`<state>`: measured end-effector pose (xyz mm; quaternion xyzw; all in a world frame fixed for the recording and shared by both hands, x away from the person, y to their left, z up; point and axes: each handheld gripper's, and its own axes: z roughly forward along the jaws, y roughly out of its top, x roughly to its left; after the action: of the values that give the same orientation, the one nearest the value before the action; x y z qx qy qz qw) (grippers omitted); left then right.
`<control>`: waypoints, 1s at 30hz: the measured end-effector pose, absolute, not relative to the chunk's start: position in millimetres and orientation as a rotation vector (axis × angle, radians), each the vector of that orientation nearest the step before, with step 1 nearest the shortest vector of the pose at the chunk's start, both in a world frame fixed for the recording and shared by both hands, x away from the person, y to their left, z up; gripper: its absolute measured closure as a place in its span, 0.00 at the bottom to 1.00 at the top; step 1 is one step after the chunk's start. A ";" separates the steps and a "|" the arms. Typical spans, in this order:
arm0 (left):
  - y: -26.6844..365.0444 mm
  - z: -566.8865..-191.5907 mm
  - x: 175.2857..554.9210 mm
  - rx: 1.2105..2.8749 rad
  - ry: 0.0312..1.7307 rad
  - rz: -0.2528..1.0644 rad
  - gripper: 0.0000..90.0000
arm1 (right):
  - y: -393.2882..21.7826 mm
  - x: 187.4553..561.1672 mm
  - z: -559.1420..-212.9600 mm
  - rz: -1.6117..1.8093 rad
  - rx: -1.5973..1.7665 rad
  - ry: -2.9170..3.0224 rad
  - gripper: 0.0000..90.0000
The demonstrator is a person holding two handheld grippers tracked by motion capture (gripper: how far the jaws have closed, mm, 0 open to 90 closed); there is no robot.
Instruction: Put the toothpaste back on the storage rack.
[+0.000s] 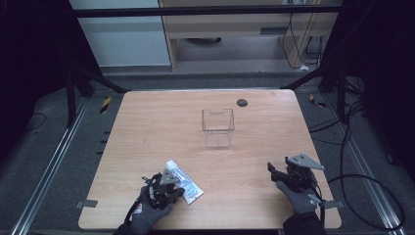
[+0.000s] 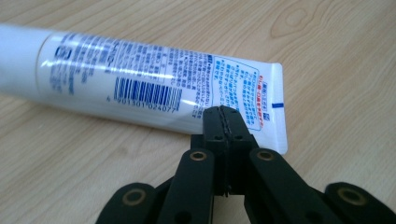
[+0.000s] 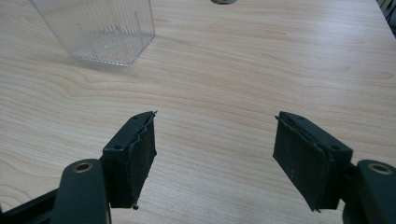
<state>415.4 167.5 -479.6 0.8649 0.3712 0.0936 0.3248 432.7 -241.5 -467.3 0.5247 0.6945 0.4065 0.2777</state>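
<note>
High view. I see the tube [image 1: 182, 180] lying flat near the desk's [image 1: 147, 122] near edge, toward its left corner. My left hand-held gripper [image 1: 169, 192] sits at the tube's near end. My right hand-held gripper [image 1: 278, 172] rests near the right edge, well apart from the tube. The clear box [image 1: 218, 127] stands upright toward the middle of the desk, closer to the far edge. This view gives the whole layout but not the contact at the left jaws.

Left gripper view. The left hand-held gripper [image 2: 223, 114] is clenched, jaws pressed fully together with nothing between them, tips against or just over the tube's [image 2: 154, 88] flat crimped end; I cannot tell which. Risk: a closed tip can only push. Any further advance would, in my judgement, slide or spin the tube on the smooth wood instead of capturing it. The jaws must part before a grasp. A pinch at the thin crimp alone could also let the heavier cap end droop and twist out.

Right gripper view. The right hand-held gripper [image 3: 215, 144] is released, jaws wide apart over bare wood, holding nothing. This view shows the box's [image 3: 100, 28] ribbed floor is empty. Risk: the box is light, and a careless reach could knock it.
</note>
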 end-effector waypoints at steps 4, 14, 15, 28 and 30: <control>160.5 -480.1 419.9 2.271 0.960 0.251 1.00 | -242.4 432.8 -467.8 1.089 1.416 1.870 0.32; 143.6 -481.3 432.1 2.264 0.932 0.295 1.00 | -242.3 435.6 -470.8 1.066 1.404 1.891 0.31; 143.6 -481.3 432.1 2.264 0.932 0.295 1.00 | -242.3 435.6 -470.8 1.066 1.404 1.891 0.31; 133.4 -482.4 449.0 2.248 0.921 0.334 1.00 | -240.5 437.3 -471.5 1.072 1.407 1.895 0.31; 133.1 -482.2 450.7 2.246 0.924 0.336 1.00 | -240.6 437.5 -471.8 1.071 1.408 1.895 0.31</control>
<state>450.7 133.1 -482.2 0.8621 0.3547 0.1288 0.3381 437.5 -240.6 -471.8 0.5228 0.7037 0.3977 0.2709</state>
